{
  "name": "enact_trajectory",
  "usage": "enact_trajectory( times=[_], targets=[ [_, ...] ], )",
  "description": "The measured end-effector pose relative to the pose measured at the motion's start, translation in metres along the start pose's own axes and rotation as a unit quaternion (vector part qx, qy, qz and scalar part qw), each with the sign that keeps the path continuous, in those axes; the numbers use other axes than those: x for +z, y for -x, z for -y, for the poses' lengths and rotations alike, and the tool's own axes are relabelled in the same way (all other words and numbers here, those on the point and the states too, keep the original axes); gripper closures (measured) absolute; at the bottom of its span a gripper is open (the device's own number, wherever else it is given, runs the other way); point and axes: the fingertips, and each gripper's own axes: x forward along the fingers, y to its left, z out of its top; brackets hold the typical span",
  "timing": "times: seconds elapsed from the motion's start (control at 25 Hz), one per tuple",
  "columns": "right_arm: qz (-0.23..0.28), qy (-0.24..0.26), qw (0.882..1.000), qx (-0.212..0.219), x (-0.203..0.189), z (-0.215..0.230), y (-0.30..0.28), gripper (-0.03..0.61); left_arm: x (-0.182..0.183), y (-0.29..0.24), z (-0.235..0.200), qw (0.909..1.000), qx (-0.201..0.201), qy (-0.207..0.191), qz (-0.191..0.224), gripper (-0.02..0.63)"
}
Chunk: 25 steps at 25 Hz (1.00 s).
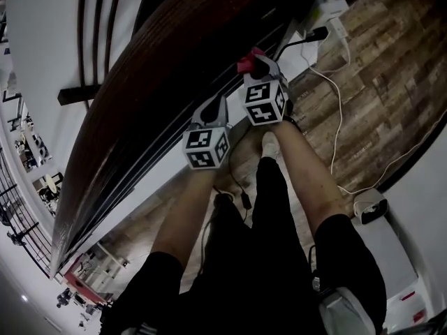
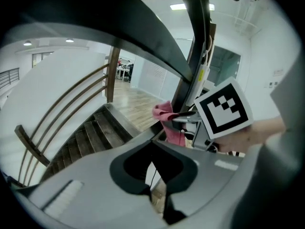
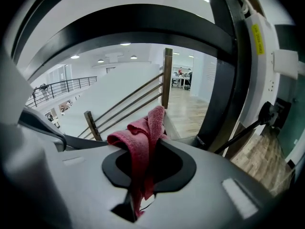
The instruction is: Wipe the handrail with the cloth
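Red cloth clamped in the right gripper, close under the handrail.

The dark wooden handrail (image 1: 157, 89) crosses the head view on a slant, both ends cut off by the frame. In the gripper views it is only a dark arc overhead. The left gripper (image 2: 155, 151) sits just beside the handrail's near edge, its jaws closed together with nothing between them. The right gripper (image 3: 143, 151) is further along the handrail, jaws pinched on the cloth (image 3: 143, 137). The cloth bunches up above the jaws and one tail hangs down below them. From the head view only a red corner shows past that gripper, and no view shows whether the cloth touches the handrail.
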Motion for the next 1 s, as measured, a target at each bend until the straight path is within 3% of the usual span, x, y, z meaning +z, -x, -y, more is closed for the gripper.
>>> enact_trajectory(
  times=[0.24,0.52,1.0],
  targets=[
    [-0.024,0.001,0.999,0.022,-0.005,-0.024,0.002,0.528,-0.017,0.026,-0.019,0.9995,0.022,0.019,0.005,0.614],
    [-0.041,0.052,0.997,0.048,-0.009,-0.073,0.009,0.528,-0.025,0.062,-0.044,0.9978,0.049,0.042,0.015,0.614],
    [-0.041,0.071,0.995,0.056,-0.010,-0.114,0.015,0.528,-0.046,0.102,-0.067,0.9940,0.070,0.079,0.028,0.614]
  ],
)
